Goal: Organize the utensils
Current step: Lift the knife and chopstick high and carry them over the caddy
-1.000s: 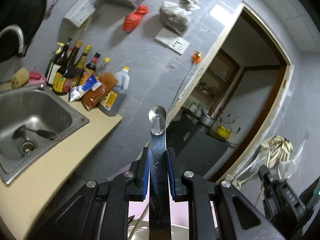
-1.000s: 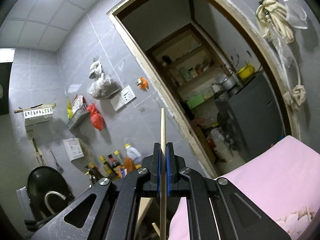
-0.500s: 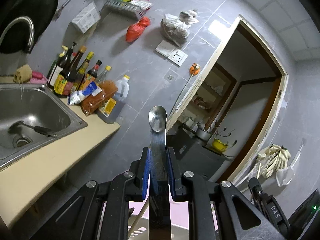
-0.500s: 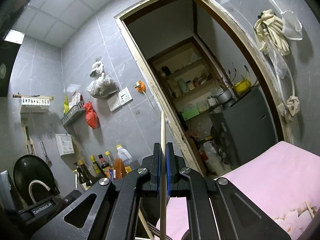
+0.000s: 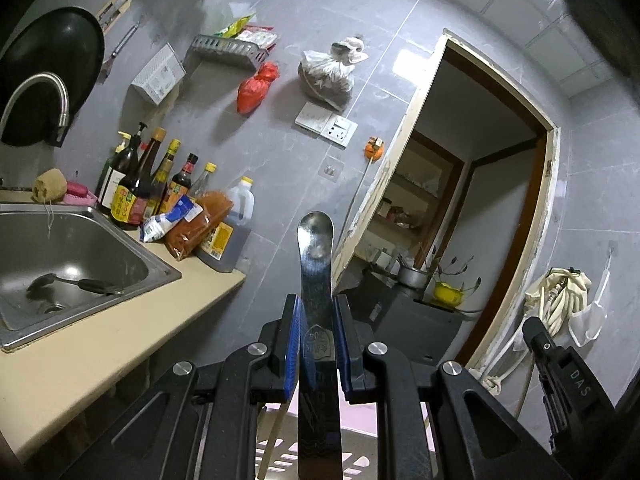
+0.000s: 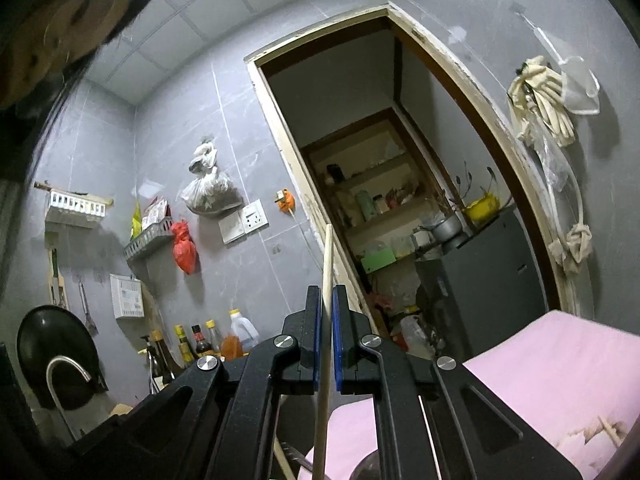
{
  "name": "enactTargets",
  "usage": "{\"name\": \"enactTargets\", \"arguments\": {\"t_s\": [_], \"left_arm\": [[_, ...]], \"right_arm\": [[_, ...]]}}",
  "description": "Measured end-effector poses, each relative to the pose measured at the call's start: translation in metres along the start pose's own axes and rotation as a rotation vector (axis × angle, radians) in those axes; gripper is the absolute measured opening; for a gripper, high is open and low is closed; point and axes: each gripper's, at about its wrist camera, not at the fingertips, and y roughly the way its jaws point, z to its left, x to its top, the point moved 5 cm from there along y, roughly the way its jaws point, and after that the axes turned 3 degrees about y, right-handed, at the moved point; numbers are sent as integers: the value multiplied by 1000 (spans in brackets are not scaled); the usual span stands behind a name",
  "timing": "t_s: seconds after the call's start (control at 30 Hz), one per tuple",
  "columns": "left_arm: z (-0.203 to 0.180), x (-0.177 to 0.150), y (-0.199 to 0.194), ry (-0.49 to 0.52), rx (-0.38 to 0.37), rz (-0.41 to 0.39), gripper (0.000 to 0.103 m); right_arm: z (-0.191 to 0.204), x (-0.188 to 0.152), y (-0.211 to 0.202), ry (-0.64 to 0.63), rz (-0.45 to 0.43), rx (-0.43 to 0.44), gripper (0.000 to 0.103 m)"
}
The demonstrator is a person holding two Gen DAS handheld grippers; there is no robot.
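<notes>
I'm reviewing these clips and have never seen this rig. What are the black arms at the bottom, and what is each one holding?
They are not robot arms. A person carries a hand-held gripper in each hand, with a fisheye camera looking along its fingers. The left hand-held gripper is shut on a metal spoon, pointing up beside a counter with a sink and sauce bottles. The right hand-held gripper is shut on a wooden chopstick, above a pink cloth.

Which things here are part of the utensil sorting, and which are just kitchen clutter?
In the job:
- metal spoon, in left gripper
- wooden chopstick, in right gripper

Lying about:
- sauce bottles
- sink
- red bag
- black pan
</notes>
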Motion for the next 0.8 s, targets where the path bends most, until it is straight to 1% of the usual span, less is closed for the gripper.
{"name": "enactTargets", "arguments": {"t_s": [0.2, 0.43, 0.6, 0.8], "left_arm": [[-4, -2, -2, 41, 3, -24, 16], [-2, -4, 0, 40, 14, -16, 16], [-3, -5, 0, 39, 20, -22, 16], [-5, -7, 6, 58, 28, -25, 16]], "right_arm": [[-6, -6, 3, 23, 10, -3, 6], [-8, -8, 9, 21, 18, 0, 6], [-6, -9, 12, 0, 6, -6, 6], [-9, -12, 14, -36, 4, -68, 7]]}}
